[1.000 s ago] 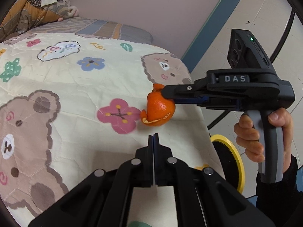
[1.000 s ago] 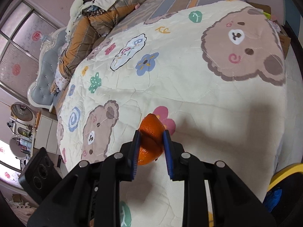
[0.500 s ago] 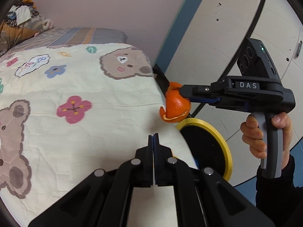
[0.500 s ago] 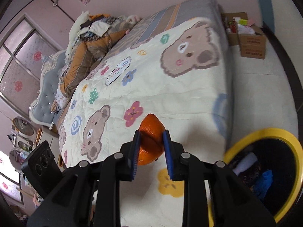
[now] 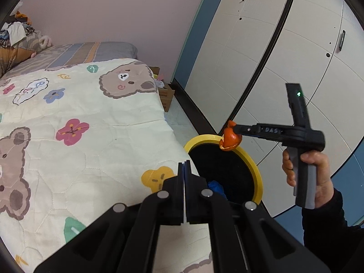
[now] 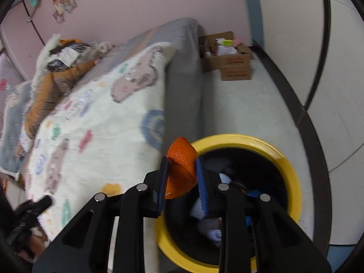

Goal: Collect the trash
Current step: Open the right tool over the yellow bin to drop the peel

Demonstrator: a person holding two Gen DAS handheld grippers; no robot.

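Observation:
My right gripper (image 6: 182, 170) is shut on an orange peel (image 6: 182, 170) and holds it in the air above the near rim of a yellow-rimmed bin (image 6: 289, 166) on the floor beside the bed. In the left wrist view the peel (image 5: 229, 136) hangs from the right gripper (image 5: 234, 128) over the bin's far rim (image 5: 257, 175). Blue and pale trash lies inside the bin. My left gripper (image 5: 183, 166) is shut and empty, over the bed's corner next to the bin.
The bed with a bear-and-flower quilt (image 5: 79, 125) fills the left. A pile of clothes (image 6: 63, 63) lies at its head. Cardboard boxes (image 6: 229, 63) stand on the floor by the wall. White wardrobe doors (image 5: 284, 56) run along the right.
My right gripper has carried the orange peel from above the quilt, off the bed's edge, to over the yellow bin. The left gripper has swung right towards the bin, still shut.

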